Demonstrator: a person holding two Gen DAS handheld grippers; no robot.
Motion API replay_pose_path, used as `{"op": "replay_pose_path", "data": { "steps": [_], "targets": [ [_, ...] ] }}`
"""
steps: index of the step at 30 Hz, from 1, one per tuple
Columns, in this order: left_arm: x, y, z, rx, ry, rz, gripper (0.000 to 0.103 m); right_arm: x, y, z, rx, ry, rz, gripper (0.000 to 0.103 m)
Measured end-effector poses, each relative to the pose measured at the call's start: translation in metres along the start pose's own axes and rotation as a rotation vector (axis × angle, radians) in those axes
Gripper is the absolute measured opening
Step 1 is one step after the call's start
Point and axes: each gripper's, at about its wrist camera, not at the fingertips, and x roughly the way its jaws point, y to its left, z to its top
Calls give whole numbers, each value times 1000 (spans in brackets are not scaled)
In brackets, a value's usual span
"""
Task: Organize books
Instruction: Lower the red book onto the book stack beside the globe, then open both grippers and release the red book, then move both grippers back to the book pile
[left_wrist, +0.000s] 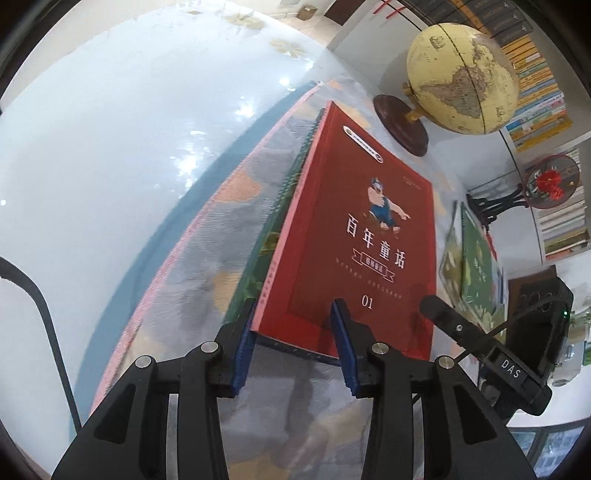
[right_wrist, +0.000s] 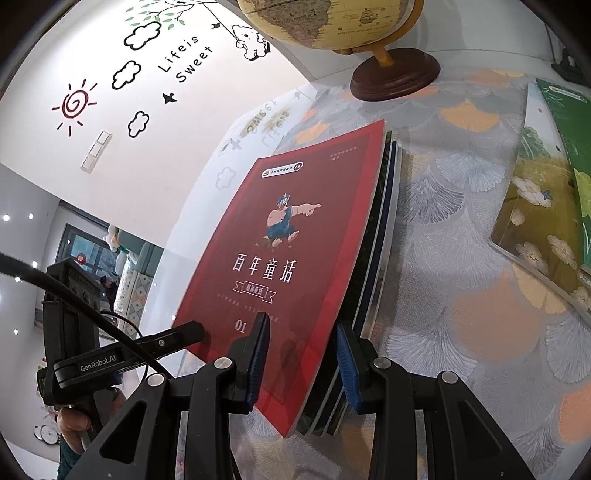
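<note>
Books (right_wrist: 373, 258) stacked under red book (right_wrist: 280, 251); right claw (right_wrist: 301, 354) clamps stack, left claw (left_wrist: 291, 343) slack around it; two books (right_wrist: 543, 206) wait on desk (right_wrist: 461, 295)

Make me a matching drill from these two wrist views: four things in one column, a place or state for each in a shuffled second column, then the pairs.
Things
1. red paperback book
2. cream globe on a dark wooden base
3. green-covered book
4. right gripper

Places or states
A. lying apart, on the right of the patterned tablecloth
B. closed on the near edge of the stack
C. top of the stack, cover up
D. standing beyond the books

Pairs: 1-C, 2-D, 3-A, 4-B
</note>
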Motion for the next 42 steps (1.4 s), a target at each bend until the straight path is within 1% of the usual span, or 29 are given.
{"op": "replay_pose_path", "data": {
  "steps": [4,7,9,12,14,17,21,22,26,28,32,34,39,42],
  "targets": [
    [-7,2,-3,4,-20,72,38,-1,0,2,8,-1,-6,35],
    [-10,13,-6,-26,-14,71,38,-2,0,1,11,9,-4,35],
    [-15,18,-9,-43,-27,78,38,-2,2,0,2,17,-11,35],
    [-24,19,-17,-53,-35,74,38,-3,3,-2,-4,28,-45,37],
    [-31,17,-25,-51,-38,68,38,-5,-3,-5,27,50,-35,37],
    [-39,12,-42,-41,-38,60,38,-21,-9,-15,45,29,-45,38],
    [-48,3,-72,-38,-26,32,38,-57,-21,-36,91,-16,-54,49],
    [-49,-1,-79,-34,-23,23,38,-64,-23,-40,97,-23,-58,51],
    [-53,-21,-111,-16,-24,-13,38,-103,-32,-70,117,-52,-78,51],
    [-55,-36,-125,15,-29,-37,38,-121,-34,-85,117,-66,-92,54],
    [-54,-71,-148,86,-27,-100,38,-162,-41,-118,106,-100,-160,54],
    [-51,-92,-154,123,-25,-116,38,-184,-45,-131,99,-115,-199,54],
    [-52,-142,-161,217,-22,-136,38,-230,-60,-134,91,-184,-256,54],
    [-51,-165,-158,255,-25,-122,38,-250,-74,-127,117,-224,-272,57]
  ]
}}
